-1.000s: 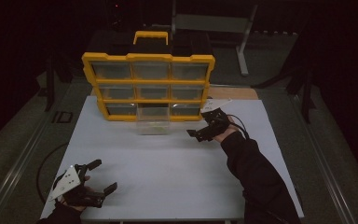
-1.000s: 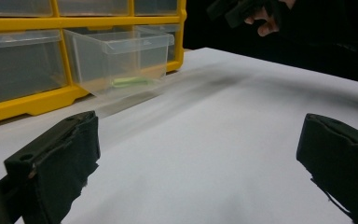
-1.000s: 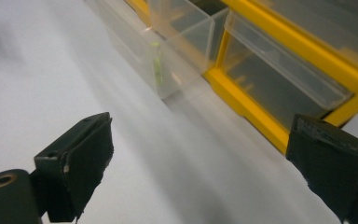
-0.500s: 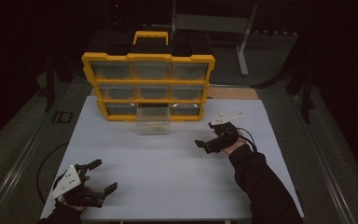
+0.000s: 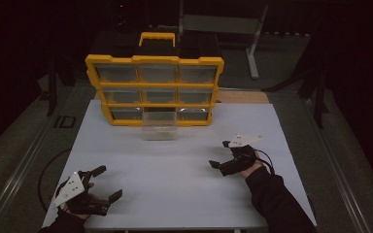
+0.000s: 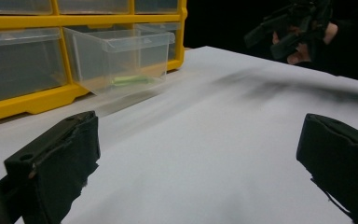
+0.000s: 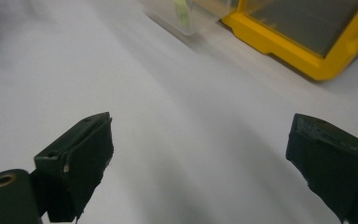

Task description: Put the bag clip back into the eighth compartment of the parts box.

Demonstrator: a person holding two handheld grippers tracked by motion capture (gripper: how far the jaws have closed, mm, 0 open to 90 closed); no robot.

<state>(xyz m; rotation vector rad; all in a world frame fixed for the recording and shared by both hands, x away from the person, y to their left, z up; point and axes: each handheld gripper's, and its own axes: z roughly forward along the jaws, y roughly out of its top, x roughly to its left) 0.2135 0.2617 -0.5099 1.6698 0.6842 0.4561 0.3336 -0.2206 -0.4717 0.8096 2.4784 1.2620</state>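
Both hands are resting low over the white table (image 5: 175, 165). The left gripper (image 5: 108, 183) and right gripper (image 5: 220, 154) are gaping wide, empty. The small green piece (image 6: 129, 80) is lying in the clear plastic drawer (image 5: 159, 130) pulled from the yellow organizer (image 5: 155, 87).

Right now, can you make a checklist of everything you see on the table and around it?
Surface: white table, mostly bare.
Job's things: yellow drawer cabinet stands upright at the far edge; its bottom middle clear drawer is pulled out, with a small green thing inside.
Clutter: nothing seen.
Grippers: left tongs open near the front left corner, holding nothing; right tongs open at the right, holding nothing.
Cables: black cable loops off the table's left edge; another trails behind the right hand.
Surroundings: dark room, metal stand behind the table.
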